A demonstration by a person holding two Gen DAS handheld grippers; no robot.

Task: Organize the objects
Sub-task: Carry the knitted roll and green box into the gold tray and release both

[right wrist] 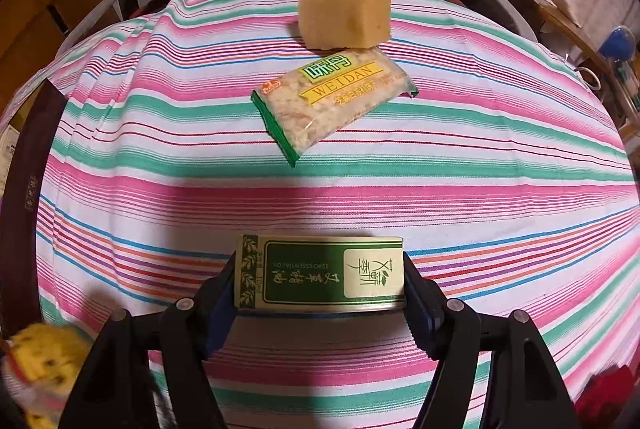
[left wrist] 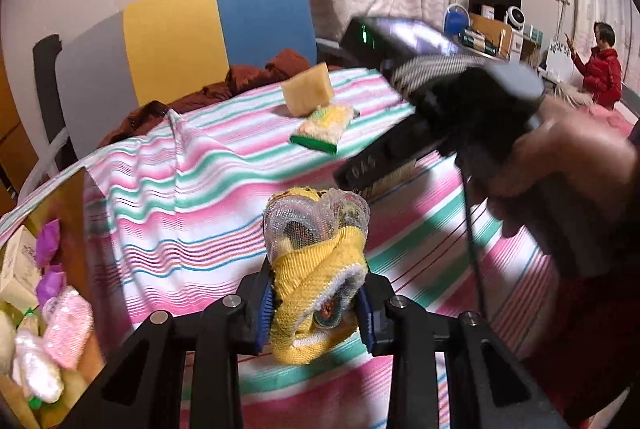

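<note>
Left tool is clamped on a yellow knitted scrubber with a mesh top, held between the blue pads above the striped cloth of the table, while the right tool grips a green-and-cream essential-oil box by its two short ends, also lifted over the table. The scrubber looks soft and bunched, so my worry is that it squashes and sags out of the pads if the hold relaxes on the way to the open box at the left edge, where pink, purple and white soft items already lie. The oil box is stiff, but the pads hold only its ends; a tilt or a knock could let it pivot or slip. Both tools sit close together, the right one and the hand holding it looming just beside the scrubber in the left view, so a collision between them is a real risk if both move at once. Counted on the table: one tan sponge block and one snack packet with its far edge at the block, possibly tucked under it. Held: one scrubber, one box. A loose drape in the cloth near the left edge could snag a low pass.
</note>
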